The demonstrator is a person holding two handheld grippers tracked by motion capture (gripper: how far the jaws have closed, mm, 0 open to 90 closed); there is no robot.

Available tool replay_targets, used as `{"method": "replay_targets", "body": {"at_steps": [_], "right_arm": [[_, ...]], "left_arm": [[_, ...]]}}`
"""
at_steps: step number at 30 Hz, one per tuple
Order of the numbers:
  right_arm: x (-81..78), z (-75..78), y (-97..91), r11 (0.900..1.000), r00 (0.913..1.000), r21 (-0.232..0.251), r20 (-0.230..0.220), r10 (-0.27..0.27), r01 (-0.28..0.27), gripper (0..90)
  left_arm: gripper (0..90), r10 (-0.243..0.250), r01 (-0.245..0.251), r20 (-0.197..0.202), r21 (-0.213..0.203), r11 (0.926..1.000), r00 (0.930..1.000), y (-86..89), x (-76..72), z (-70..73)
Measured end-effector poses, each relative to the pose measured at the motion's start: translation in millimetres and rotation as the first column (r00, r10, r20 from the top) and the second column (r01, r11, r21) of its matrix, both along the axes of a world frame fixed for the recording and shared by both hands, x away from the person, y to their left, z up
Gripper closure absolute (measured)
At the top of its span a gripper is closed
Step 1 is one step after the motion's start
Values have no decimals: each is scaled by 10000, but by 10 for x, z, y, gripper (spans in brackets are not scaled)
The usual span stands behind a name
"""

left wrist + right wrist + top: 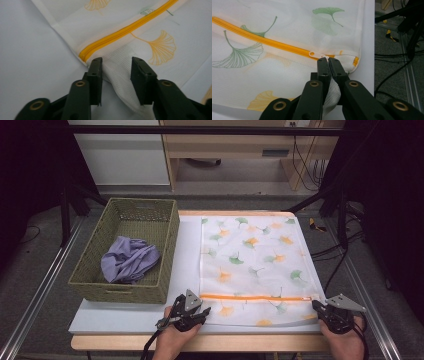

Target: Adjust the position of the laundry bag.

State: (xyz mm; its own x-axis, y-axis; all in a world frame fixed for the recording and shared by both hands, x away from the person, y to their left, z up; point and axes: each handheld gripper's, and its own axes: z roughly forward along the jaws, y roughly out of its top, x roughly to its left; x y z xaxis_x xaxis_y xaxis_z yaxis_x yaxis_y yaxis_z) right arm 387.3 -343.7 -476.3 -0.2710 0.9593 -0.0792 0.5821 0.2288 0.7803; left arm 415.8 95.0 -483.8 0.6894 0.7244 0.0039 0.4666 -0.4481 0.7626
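Note:
A white mesh laundry bag (pixel 255 255) printed with green and orange leaves lies flat on the white tabletop (pixel 187 250). An orange zipper (pixel 255 297) runs across its near end. My left gripper (pixel 206 309) is at the zipper's left end. In the left gripper view its jaws (pixel 117 62) stand apart with a raised fold of the mesh (pixel 117 75) between them, just below the zipper (pixel 120 32). My right gripper (pixel 316 304) is at the bag's right corner. There its jaws (pixel 328 60) are shut on bunched mesh (pixel 332 93), right by the white zipper pull (pixel 313 53).
A woven olive basket (pixel 167 245) stands at the left of the table and holds a crumpled purple cloth (pixel 127 260). Metal rails run along both sides of the table. Black cables (pixel 340 250) hang off to the right.

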Motion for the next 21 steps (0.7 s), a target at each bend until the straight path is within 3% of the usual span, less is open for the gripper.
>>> {"method": "replay_targets", "body": {"at_steps": [1,6,10,13,21], "right_arm": [[2,8,-1,10000,10000,-75,68,51,-50,884],[2,54,35,10000,9994,-68,324,75,-73,886],[4,58,53,10000,9994,35,348,71,-72,886],[12,62,84,9997,9993,90,294,212,-214,887],[47,56,196,9971,9972,193,177,731,-734,887]], "left_arm": [[660,-75,75,44,163,9998,10000,-3,6,-4],[882,-111,110,112,101,9999,9999,1,69,-11],[893,121,-116,338,-144,9998,9994,60,39,18],[895,227,-227,679,-6,9997,9974,101,-9,83],[896,583,-605,1062,178,9980,9926,229,-121,169]]}}
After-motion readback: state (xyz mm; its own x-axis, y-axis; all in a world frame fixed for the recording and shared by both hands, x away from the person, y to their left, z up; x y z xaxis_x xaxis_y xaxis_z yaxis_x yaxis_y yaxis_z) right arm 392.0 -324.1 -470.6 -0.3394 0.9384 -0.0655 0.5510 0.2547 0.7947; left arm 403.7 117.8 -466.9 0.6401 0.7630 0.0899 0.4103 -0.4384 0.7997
